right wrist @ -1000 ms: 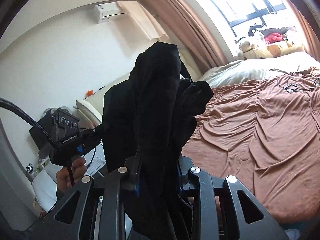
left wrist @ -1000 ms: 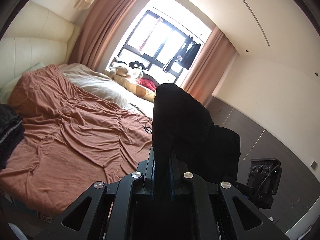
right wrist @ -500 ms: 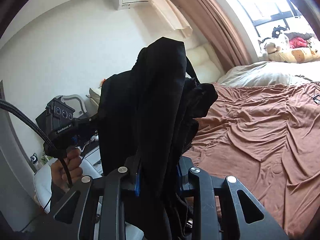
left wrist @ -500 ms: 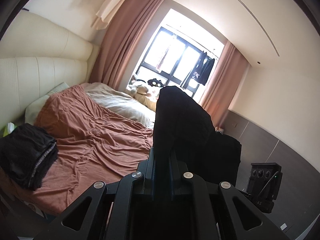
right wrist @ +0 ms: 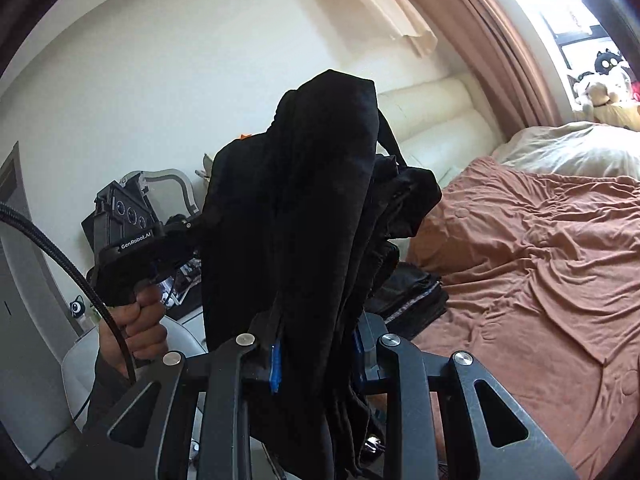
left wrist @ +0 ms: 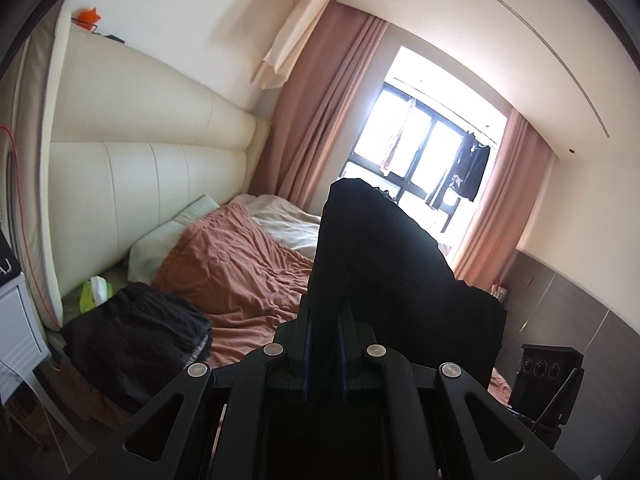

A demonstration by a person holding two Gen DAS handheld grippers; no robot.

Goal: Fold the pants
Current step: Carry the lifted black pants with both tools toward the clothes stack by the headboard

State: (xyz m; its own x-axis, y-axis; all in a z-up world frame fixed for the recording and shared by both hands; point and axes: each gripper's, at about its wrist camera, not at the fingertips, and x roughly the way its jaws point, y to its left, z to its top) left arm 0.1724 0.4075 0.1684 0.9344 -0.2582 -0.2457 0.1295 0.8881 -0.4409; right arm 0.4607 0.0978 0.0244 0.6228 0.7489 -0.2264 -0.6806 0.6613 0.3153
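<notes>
Black pants (left wrist: 384, 264) hang in the air, held between both grippers in front of the bed. My left gripper (left wrist: 325, 320) is shut on one edge of the cloth, which rises above its fingers. My right gripper (right wrist: 316, 344) is shut on a thick bunch of the same pants (right wrist: 316, 200), which drape over and below its jaws. From the right wrist view, the left gripper's body (right wrist: 136, 240) and the hand (right wrist: 136, 320) holding it show at the left. The right gripper's body (left wrist: 548, 380) sits at the lower right of the left wrist view.
A bed with a rust-brown cover (left wrist: 240, 272) fills the room, cream headboard (left wrist: 160, 176) behind. A stack of folded dark clothes (left wrist: 136, 332) lies on the bed's near corner, also in the right wrist view (right wrist: 412, 292). Window and pink curtains (left wrist: 328, 120) at the far side.
Both grippers have swung with the pants toward the head of the bed. The headboard and the folded dark stack have come into the left wrist view. Both grips are unchanged.
</notes>
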